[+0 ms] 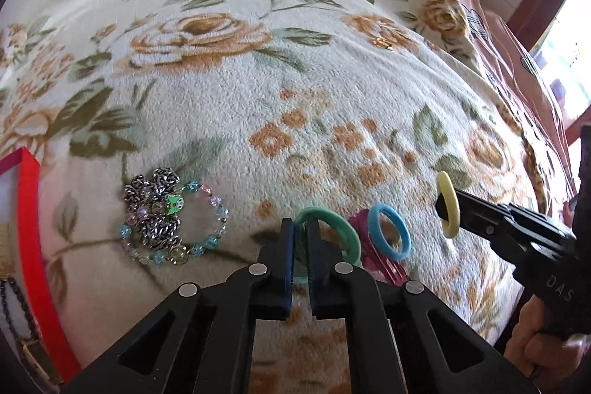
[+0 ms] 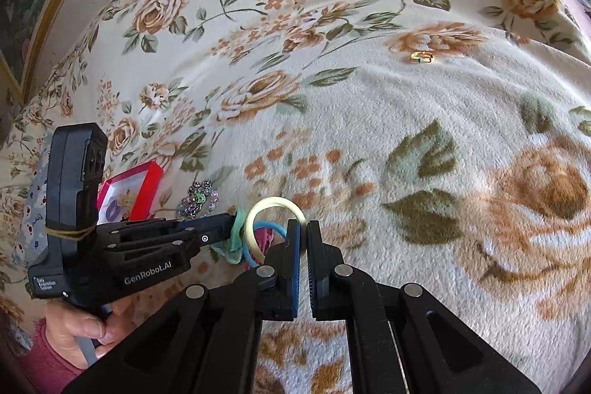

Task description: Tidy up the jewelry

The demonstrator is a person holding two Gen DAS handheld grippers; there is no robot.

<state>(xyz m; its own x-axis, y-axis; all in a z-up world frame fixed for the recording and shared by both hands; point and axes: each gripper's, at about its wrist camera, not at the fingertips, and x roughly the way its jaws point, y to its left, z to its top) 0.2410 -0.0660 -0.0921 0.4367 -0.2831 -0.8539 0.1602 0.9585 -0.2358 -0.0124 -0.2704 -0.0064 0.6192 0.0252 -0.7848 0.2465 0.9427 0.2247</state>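
Underneath, floral blanket (probably a bed).

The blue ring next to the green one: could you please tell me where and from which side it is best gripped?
Grip the blue ring on its upper band, coming down from above. It stands tilted on edge on the blanket, leaning on a pink item, so the top arc is free and thin enough to pinch through its hole.

A fuzzy, matt fleece blanket with a rose print covers the bed. On it, the green ring and blue ring look like smooth rubbery plastic; left of the green ring, a shiny metal chain tangles with glossy glass-like beads.
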